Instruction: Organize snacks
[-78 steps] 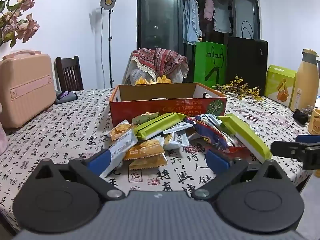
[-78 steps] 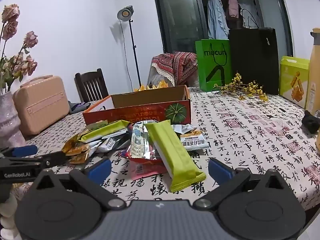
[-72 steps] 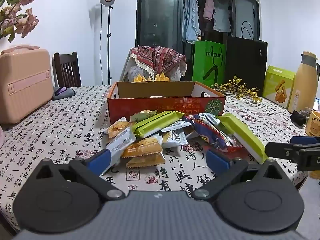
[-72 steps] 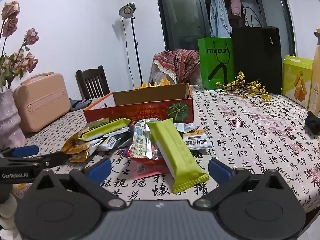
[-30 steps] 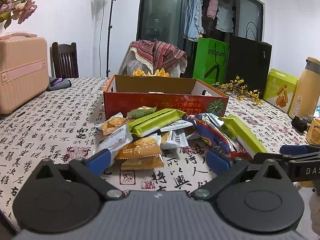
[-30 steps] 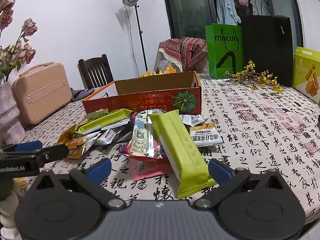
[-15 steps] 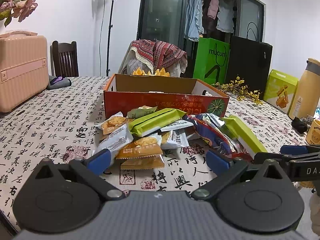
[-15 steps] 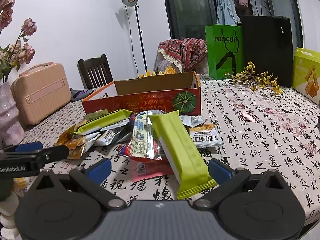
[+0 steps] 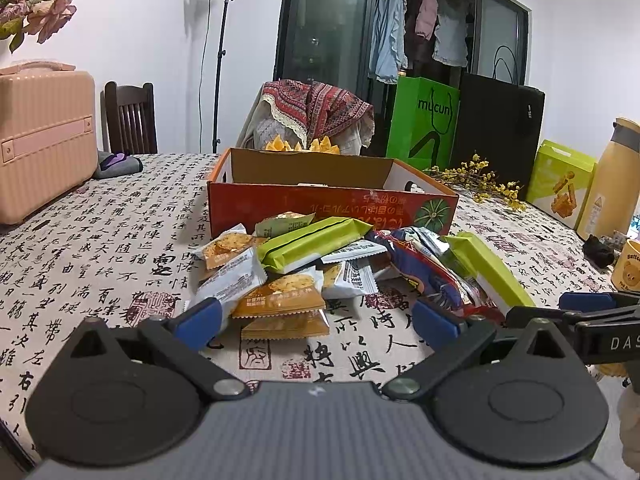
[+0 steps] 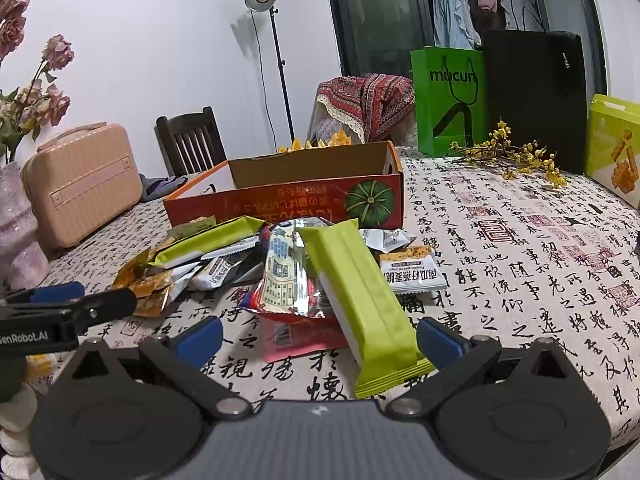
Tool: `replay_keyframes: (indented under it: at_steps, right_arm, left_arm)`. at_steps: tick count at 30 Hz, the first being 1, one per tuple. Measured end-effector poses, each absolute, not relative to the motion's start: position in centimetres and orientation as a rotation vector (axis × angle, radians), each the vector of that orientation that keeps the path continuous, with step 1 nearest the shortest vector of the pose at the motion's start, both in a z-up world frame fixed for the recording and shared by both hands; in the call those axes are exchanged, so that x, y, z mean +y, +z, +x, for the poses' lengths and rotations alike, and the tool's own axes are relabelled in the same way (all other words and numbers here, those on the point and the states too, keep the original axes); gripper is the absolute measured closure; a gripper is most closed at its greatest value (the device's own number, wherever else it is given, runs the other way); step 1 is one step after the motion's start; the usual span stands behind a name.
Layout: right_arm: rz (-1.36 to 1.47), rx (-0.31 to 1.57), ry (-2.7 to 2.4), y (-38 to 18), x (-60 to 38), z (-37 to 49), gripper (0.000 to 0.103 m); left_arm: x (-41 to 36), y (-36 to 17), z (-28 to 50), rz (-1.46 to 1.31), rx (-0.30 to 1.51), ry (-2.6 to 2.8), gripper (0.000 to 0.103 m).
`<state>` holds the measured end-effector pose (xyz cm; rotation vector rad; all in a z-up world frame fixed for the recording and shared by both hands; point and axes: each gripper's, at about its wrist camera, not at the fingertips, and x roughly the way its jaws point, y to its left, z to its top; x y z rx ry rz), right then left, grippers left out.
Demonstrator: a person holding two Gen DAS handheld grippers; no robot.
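Observation:
A heap of wrapped snacks lies on the printed tablecloth in front of an open red cardboard box (image 9: 332, 206) (image 10: 280, 204). In the heap are two long green packs (image 9: 316, 238) (image 10: 360, 292), small orange packets (image 9: 280, 294), white packets (image 10: 412, 270) and a red-blue foil bag (image 10: 288, 276). My left gripper (image 9: 316, 316) is open and empty, its blue fingertips just short of the orange packets. My right gripper (image 10: 318, 338) is open too, its fingers either side of the near end of a long green pack without touching it.
A pink case (image 9: 40, 136), a dark chair (image 9: 130, 118) and dried flowers stand at the left. Green and black bags (image 10: 448, 100), yellow blossom twigs (image 10: 508, 156), a green carton (image 9: 560, 184), a yellow flask (image 9: 612, 180) and a mug (image 9: 628, 266) are at the right.
Both grippers have drifted slightly nearer to the snack heap and stayed open. The snacks and the box have not moved.

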<state>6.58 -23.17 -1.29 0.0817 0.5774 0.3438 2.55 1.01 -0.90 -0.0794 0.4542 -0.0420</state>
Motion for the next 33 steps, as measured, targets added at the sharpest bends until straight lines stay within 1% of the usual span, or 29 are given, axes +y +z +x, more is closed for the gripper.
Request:
replay_keyframes:
  at_steps: [33]
  right_arm:
    - [0.080, 0.579, 0.349, -1.33, -22.93, 6.99, 0.000]
  left_arm:
    - [1.29, -1.02, 2.92, -0.087, 0.459, -0.041, 0.000]
